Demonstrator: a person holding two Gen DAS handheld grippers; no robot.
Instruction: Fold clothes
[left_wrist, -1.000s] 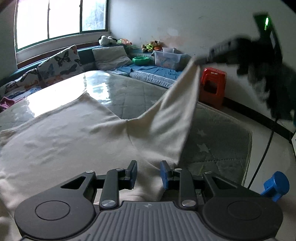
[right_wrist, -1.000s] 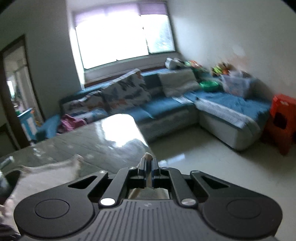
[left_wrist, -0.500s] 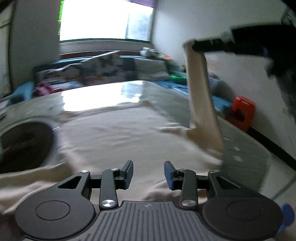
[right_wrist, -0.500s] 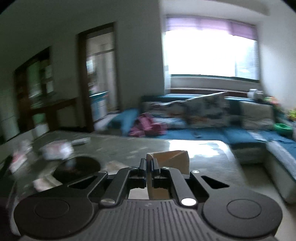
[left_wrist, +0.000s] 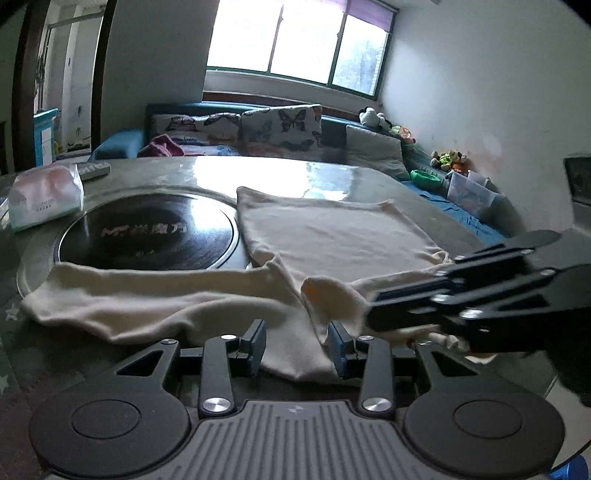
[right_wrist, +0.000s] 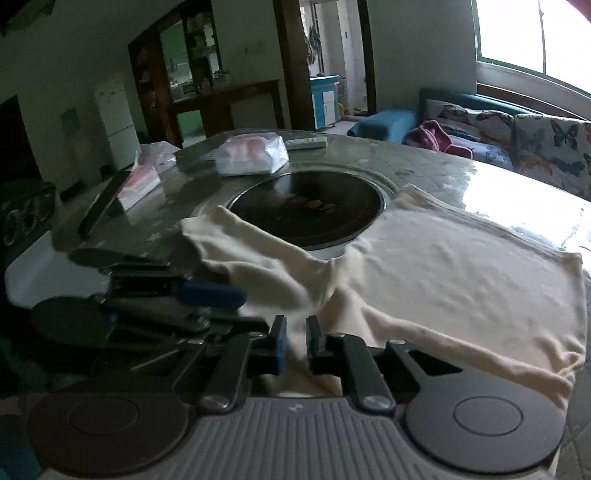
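The cream shirt (left_wrist: 332, 236), a second ago lifted high by one corner in the right tongs (right_wrist: 295, 341), has come down and now lies on the desk (left_wrist: 295, 173), its body flat and one sleeve stretched over the dark round plate (left_wrist: 147, 236); the right tongs have released it, a narrow gap between the pads; the left tongs (left_wrist: 297, 345) stand wide apart over the near hem, gripping nothing; a tissue pack (left_wrist: 44, 197) sits beyond the plate.

The cream garment (left_wrist: 332, 236) runs under the left gripper's body at the bottom; the right gripper (left_wrist: 373, 314) is motion-blurred; lettering on the black hotplate (left_wrist: 147, 236) is unreadable
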